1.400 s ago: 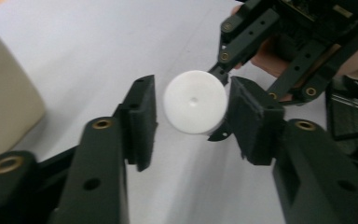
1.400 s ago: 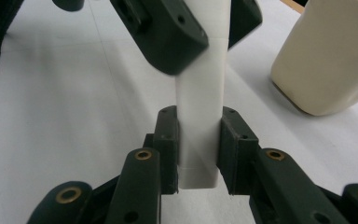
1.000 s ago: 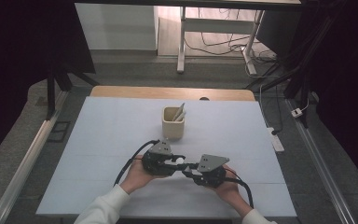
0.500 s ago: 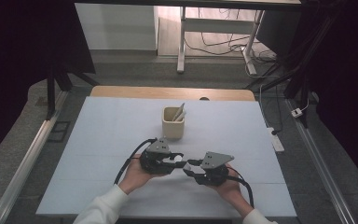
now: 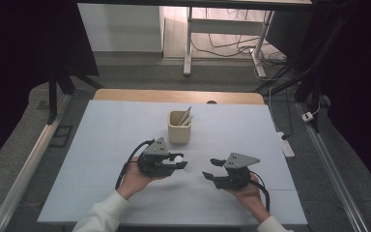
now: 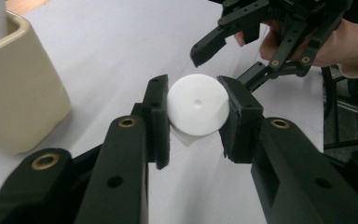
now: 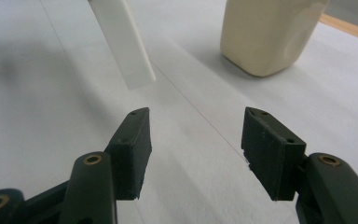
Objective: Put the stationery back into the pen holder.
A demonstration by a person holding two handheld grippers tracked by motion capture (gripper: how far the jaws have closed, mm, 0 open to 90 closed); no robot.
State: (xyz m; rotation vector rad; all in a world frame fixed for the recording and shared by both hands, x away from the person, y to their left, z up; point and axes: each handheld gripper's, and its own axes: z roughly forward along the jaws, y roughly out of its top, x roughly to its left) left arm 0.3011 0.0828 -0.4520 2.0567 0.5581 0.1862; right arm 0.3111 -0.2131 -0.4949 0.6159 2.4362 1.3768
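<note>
My left gripper point(image 5: 180, 162) is shut on a white round-ended object point(image 6: 198, 105), which sits squarely between the pads point(image 6: 157, 116) just above the white table point(image 5: 101, 145). From the right gripper view I see a flat white end point(image 7: 126, 42) of that object hanging ahead to the left. My right gripper point(image 5: 208, 168) faces the left one across a gap. Its jaws have just been opening and stand open, with nothing between them point(image 7: 193, 135). The right gripper point(image 6: 223, 63) also appears beyond the held object, in a hand.
A cream cup point(image 5: 179, 126) with white sticks in it stands behind the two grippers at mid-table. It is close on the left gripper's left point(image 6: 14, 84) and ahead to the right of the right gripper point(image 7: 270, 32). A wooden edge point(image 5: 174, 95) runs along the far side.
The right gripper has pulled back to the right, away from the left one, and its jaws have opened. The left gripper has stayed put with the white object.
</note>
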